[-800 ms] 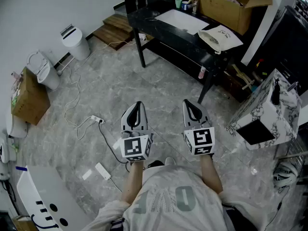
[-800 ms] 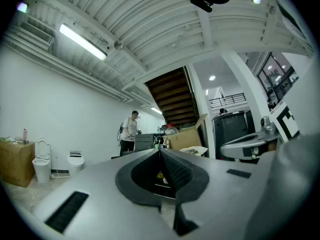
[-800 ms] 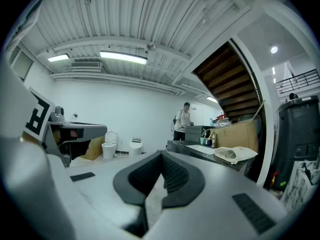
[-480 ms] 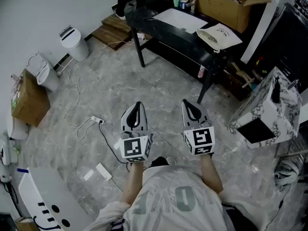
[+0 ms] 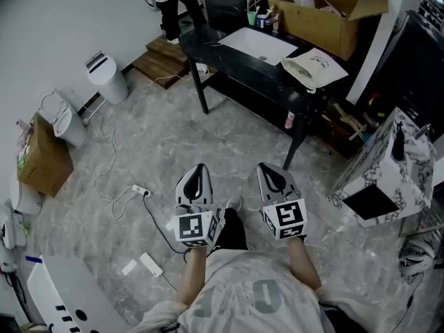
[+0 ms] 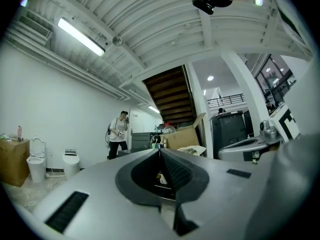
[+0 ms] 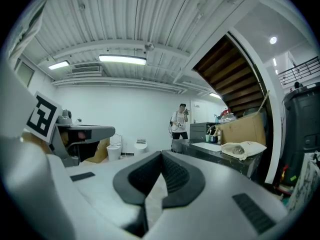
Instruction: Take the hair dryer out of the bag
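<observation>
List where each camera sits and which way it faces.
Head view: on the head, steeply down at grey marbled floor; shows forearms, left tool, right tool.
Left gripper view: on left tool, level, toward long black table; own shut jaws.
Right gripper view: on right tool, same way; own shut jaws.
All share the cream cloth bag.

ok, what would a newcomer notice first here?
The left claw and right claw, both shut and empty, are held side by side over the grey floor at centre. Beyond them, a white bag lies on the right end of a black table, with a cardboard box behind it.
</observation>
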`<state>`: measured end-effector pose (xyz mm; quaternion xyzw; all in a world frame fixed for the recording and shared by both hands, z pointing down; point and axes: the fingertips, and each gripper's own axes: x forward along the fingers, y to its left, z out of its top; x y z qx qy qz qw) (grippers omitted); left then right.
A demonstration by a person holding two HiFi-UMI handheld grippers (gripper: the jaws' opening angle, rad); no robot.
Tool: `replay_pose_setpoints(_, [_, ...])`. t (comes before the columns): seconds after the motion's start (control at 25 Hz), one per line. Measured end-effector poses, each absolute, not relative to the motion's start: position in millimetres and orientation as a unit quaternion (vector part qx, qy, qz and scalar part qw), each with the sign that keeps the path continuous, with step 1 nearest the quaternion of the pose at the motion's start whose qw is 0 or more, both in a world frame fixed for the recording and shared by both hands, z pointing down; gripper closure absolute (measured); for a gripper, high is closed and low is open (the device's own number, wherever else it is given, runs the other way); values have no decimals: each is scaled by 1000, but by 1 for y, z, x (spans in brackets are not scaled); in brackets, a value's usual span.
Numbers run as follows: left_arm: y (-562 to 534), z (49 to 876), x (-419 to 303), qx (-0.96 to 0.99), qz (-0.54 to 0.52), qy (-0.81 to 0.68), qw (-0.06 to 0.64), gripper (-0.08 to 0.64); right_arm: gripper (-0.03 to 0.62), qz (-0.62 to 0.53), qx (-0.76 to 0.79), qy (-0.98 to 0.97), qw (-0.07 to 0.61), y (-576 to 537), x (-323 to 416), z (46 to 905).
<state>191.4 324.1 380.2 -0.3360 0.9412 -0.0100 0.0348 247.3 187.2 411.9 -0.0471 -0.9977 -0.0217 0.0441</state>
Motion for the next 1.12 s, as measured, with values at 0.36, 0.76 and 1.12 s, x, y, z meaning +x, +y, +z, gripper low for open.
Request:
replay_pose_setpoints(0.36, [279, 356, 89, -365, -1, 929, 63, 532, 561, -33, -34, -999, 27, 150, 151, 392])
replay_pose_setpoints(0.76, [238, 345, -45, -395, 20, 917, 58, 532, 561, -18, -13, -999, 38, 118, 19, 385])
replay_pose_setpoints(1.12, [222, 339, -169, -402, 21, 914, 56, 532, 561, -3, 4, -999, 41, 106, -104, 374])
